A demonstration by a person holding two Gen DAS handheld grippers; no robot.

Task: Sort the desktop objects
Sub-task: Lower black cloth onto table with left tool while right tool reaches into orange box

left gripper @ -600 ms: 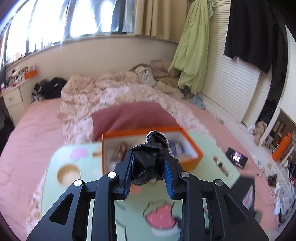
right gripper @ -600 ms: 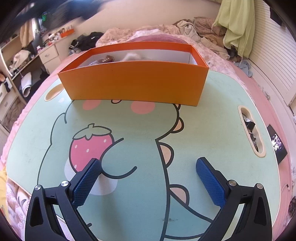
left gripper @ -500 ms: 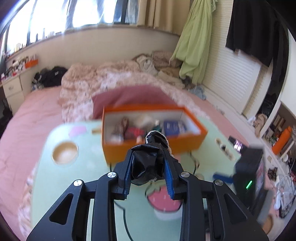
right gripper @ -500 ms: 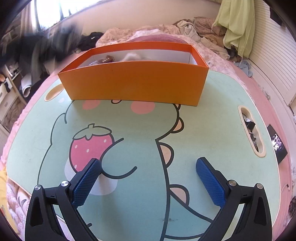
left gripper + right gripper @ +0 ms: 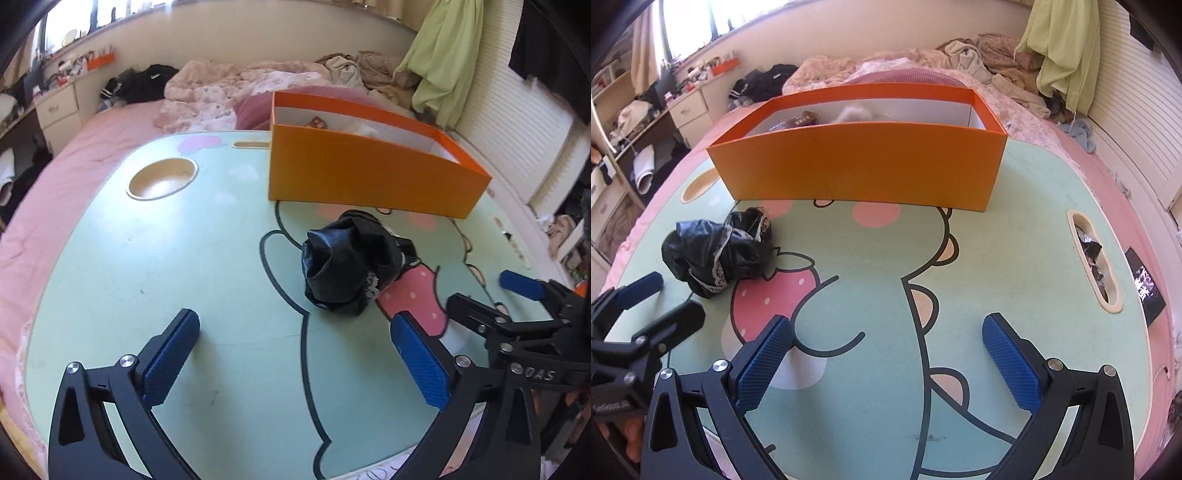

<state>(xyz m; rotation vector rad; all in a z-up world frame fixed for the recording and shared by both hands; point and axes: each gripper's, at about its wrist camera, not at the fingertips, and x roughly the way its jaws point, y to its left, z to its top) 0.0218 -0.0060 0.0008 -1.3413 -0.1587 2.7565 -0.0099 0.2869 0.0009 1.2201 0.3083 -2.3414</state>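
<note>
A crumpled black cloth with lace trim (image 5: 349,264) lies on the green cartoon table (image 5: 166,258), just in front of the orange box (image 5: 365,177). It also shows in the right wrist view (image 5: 716,253), left of the strawberry print. My left gripper (image 5: 295,343) is open and empty, low over the table, a short way behind the cloth. My right gripper (image 5: 886,350) is open and empty over the dinosaur print, to the right of the cloth. The orange box (image 5: 864,173) holds several small items, mostly hidden by its front wall.
A round cup recess (image 5: 160,179) is sunk in the table's far left. A slot with foil scraps (image 5: 1095,258) lies at the table's right edge. A phone (image 5: 1145,286) lies on the pink bed beyond it. The right gripper's fingers (image 5: 522,286) reach in at my left view's right side.
My left gripper was shut on the black cloth and held high. Now it is open, low over the table, and the cloth lies on the table. The right gripper has not moved.
</note>
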